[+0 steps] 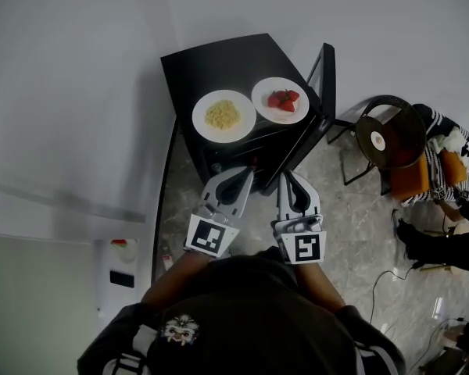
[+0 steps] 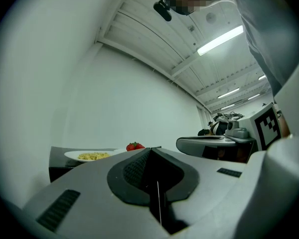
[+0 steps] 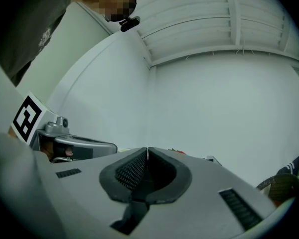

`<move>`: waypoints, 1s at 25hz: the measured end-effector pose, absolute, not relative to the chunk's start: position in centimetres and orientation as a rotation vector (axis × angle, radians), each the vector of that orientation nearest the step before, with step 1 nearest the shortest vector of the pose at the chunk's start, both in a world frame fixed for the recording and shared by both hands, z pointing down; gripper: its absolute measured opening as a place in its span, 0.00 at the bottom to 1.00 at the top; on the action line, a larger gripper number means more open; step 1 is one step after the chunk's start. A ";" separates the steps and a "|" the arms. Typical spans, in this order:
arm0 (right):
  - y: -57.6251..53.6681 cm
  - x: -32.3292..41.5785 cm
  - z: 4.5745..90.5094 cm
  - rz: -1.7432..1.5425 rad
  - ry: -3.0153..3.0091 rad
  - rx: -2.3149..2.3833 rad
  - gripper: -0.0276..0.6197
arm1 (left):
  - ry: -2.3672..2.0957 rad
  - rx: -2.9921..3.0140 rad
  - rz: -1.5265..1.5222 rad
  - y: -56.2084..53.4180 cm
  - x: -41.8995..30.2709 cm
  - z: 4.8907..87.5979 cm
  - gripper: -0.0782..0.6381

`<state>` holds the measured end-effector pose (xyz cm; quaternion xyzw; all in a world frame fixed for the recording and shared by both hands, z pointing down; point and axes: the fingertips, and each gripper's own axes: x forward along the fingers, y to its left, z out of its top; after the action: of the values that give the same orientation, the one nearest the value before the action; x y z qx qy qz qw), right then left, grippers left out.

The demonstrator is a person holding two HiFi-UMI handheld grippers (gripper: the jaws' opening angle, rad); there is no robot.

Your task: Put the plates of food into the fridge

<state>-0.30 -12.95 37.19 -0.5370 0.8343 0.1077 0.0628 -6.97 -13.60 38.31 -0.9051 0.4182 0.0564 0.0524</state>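
Observation:
Two white plates stand on a small black table (image 1: pixel 195 65). One plate holds yellow noodles (image 1: pixel 223 116), the other holds red strawberries (image 1: pixel 281 100). Both grippers hover just short of the table's near edge. My left gripper (image 1: pixel 245 172) is shut and empty, pointing at the noodle plate. My right gripper (image 1: pixel 286 176) is shut and empty too, beside the left one. In the left gripper view the noodle plate (image 2: pixel 89 156) and the strawberries (image 2: pixel 135 146) show beyond the closed jaws. The right gripper view shows mostly wall past its closed jaws, with a sliver of red (image 3: pixel 179 152).
A white fridge or cabinet (image 1: pixel 55 209) stands at the left, close to the table. A black chair (image 1: pixel 387 135) and a seated person (image 1: pixel 445 162) are at the right on the marble floor. Cables (image 1: pixel 391 280) lie on the floor at lower right.

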 end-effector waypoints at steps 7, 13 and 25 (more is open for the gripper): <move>-14.3 1.3 37.5 0.316 2.580 -1.607 0.08 | 1.306 -2.776 0.182 -14.5 -5.3 38.7 0.14; -16.8 3.1 38.0 0.036 2.583 -1.541 0.08 | 1.385 -2.740 0.179 -15.2 -4.5 38.2 0.14; -21.9 6.3 39.8 -0.771 2.287 -1.346 0.25 | 1.443 -2.726 0.131 -15.5 -3.6 38.9 0.14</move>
<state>6.26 -21.88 39.83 -0.4785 0.8128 -0.2740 0.1879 -3.64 -15.53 38.94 -0.8828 0.4671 0.0425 0.0272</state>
